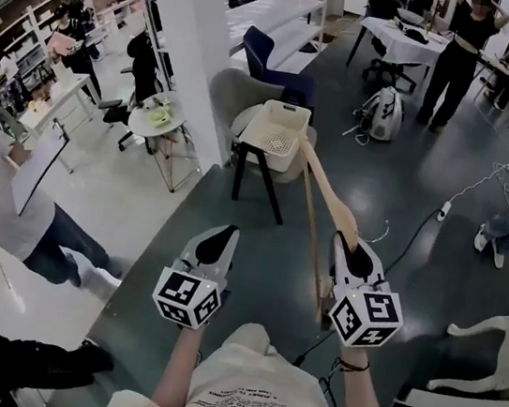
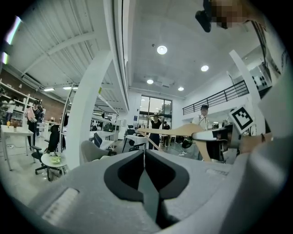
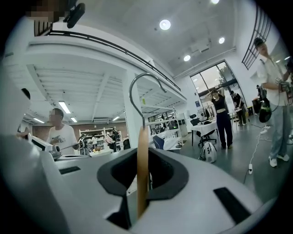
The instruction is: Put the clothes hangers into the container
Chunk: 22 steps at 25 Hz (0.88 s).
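Observation:
My right gripper (image 1: pixel 351 247) is shut on a wooden clothes hanger (image 1: pixel 325 185). The hanger's arm slants up and left toward a cream perforated container (image 1: pixel 279 135) that stands on a black stool ahead. In the right gripper view the hanger (image 3: pixel 143 169) stands upright between the jaws, with its metal hook (image 3: pixel 137 89) above. My left gripper (image 1: pixel 221 235) hangs beside it, shut with nothing in it; its jaws (image 2: pixel 144 157) meet edge to edge. From the left gripper view the hanger (image 2: pixel 171 131) shows to the right, level, in the right gripper (image 2: pixel 219 135).
A grey armchair (image 1: pixel 233 90) and a blue chair (image 1: pixel 270 67) stand behind the container. A white chair (image 1: pixel 487 361) is at my right, and a cable (image 1: pixel 421 232) runs over the dark floor. A round table (image 1: pixel 158 122) and seated people are at the left; a person stands at the back.

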### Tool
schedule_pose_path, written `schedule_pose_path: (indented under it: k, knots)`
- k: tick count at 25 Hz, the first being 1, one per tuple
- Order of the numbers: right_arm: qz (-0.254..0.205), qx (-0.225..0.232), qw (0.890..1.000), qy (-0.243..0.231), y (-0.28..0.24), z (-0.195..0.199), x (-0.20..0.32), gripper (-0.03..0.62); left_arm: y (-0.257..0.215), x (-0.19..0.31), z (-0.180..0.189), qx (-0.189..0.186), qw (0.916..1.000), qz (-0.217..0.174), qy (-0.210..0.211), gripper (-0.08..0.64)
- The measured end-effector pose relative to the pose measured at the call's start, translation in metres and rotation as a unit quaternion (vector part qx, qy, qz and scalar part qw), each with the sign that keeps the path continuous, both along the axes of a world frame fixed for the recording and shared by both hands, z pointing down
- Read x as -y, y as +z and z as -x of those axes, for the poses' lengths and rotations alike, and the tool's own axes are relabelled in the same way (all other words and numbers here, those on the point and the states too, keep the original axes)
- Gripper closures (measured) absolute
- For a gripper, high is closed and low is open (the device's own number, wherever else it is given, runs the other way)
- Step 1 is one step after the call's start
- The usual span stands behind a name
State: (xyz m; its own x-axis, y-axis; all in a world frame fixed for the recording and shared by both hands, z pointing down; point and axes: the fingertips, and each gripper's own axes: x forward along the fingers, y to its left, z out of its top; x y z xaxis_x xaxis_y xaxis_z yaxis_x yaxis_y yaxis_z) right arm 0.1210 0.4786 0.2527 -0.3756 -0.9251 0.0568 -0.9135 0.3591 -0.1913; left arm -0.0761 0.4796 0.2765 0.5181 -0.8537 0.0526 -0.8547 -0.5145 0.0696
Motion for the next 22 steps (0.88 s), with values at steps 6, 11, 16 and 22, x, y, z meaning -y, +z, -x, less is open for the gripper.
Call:
schedule_pose_path:
  k: [6, 11, 16, 22]
  knots:
    - [0.015, 0.004, 1.0, -0.005, 0.012, -0.005, 0.014, 0.537, 0.005, 0.017, -0.005, -0.002, 1.0, 0.006, -0.006, 0.534]
    - [0.027, 0.006, 1.0, -0.007, 0.021, -0.005, 0.055, 0.537, 0.014, 0.056, -0.004, -0.006, 0.9998, 0.018, -0.008, 0.534]
    - [0.042, 0.01, 0.999, -0.007, 0.032, 0.0, 0.119, 0.537, 0.024, 0.122, 0.001, -0.008, 0.9994, 0.031, -0.01, 0.534]
    - [0.066, 0.021, 0.998, 0.001, 0.042, 0.005, 0.211, 0.537, 0.033, 0.215, 0.007, -0.003, 0.9986, 0.053, -0.004, 0.534]
